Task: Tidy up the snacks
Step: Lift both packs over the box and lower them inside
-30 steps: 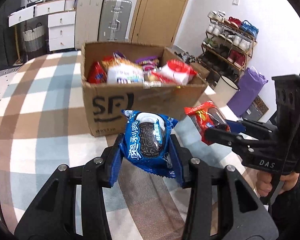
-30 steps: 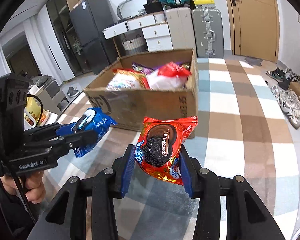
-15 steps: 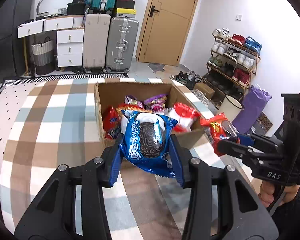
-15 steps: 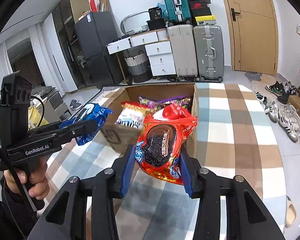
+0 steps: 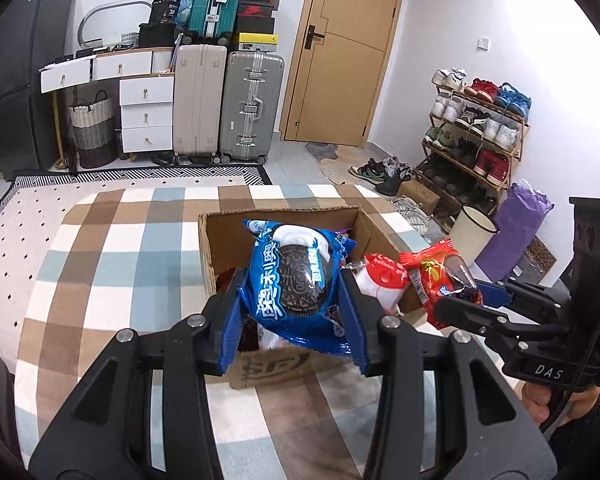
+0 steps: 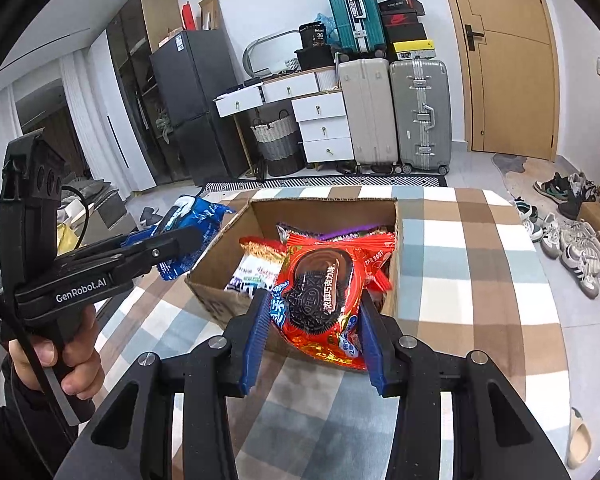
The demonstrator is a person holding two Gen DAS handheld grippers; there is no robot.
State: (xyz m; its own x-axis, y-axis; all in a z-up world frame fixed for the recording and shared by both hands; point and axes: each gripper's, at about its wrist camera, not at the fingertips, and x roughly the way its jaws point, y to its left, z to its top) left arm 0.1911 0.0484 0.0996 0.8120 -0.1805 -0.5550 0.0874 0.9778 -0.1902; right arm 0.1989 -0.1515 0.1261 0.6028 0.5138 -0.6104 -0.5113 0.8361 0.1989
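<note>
Both packets hang above the open cardboard box (image 6: 324, 208), left hand-held gripper (image 5: 296, 312) clamped on the blue Oreo packet (image 5: 296, 276), right hand-held gripper (image 6: 316, 332) clamped on the red Oreo packet (image 6: 324, 292); releasing near the rim risks a slippery packet sliding onto the checked rug (image 6: 480, 272).

Each view is taken from just behind its own gripper, angled forward and downward. The cardboard box (image 5: 284, 216) is framed close below in both — likewise the checked rug (image 5: 100, 264), the suitcases (image 5: 252, 104) and the door (image 5: 340, 52) beyond.
</note>
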